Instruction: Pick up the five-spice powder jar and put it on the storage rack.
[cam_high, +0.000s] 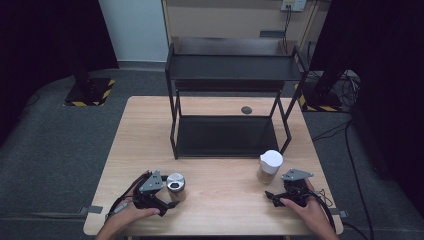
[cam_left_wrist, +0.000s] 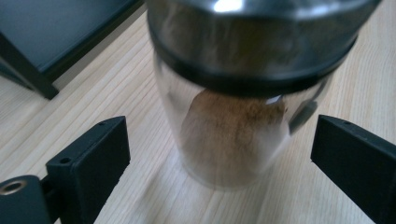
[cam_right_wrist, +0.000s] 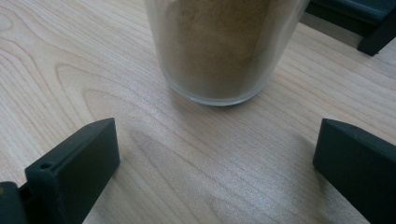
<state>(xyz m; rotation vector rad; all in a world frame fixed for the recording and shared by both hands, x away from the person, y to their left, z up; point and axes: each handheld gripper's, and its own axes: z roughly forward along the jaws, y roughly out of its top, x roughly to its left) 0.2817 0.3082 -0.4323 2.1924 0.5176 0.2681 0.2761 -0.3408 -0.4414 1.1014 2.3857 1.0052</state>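
Note:
A glass jar with a silver lid (cam_high: 176, 184) stands near the table's front left, part filled with brown powder. My left gripper (cam_high: 169, 194) reaches at it from the left. In the left gripper view the jar (cam_left_wrist: 233, 140) sits between the open jaws of that gripper (cam_left_wrist: 219, 133), with a gap on each side. At the front right stands a glass jar with a white lid (cam_high: 270, 166), holding tan powder. My right gripper (cam_high: 281, 188) sits just below and right of it. Its jaws (cam_right_wrist: 218, 125) are open on bare wood, short of the jar's base (cam_right_wrist: 219, 51).
A black two-tier metal rack (cam_high: 235, 67) stands at the back middle of the wooden table (cam_high: 225, 200), its lower shelf (cam_high: 225, 136) bare. A small dark round disc (cam_high: 246, 110) lies behind it. The rack's corner (cam_left_wrist: 46, 46) lies close to the left jar.

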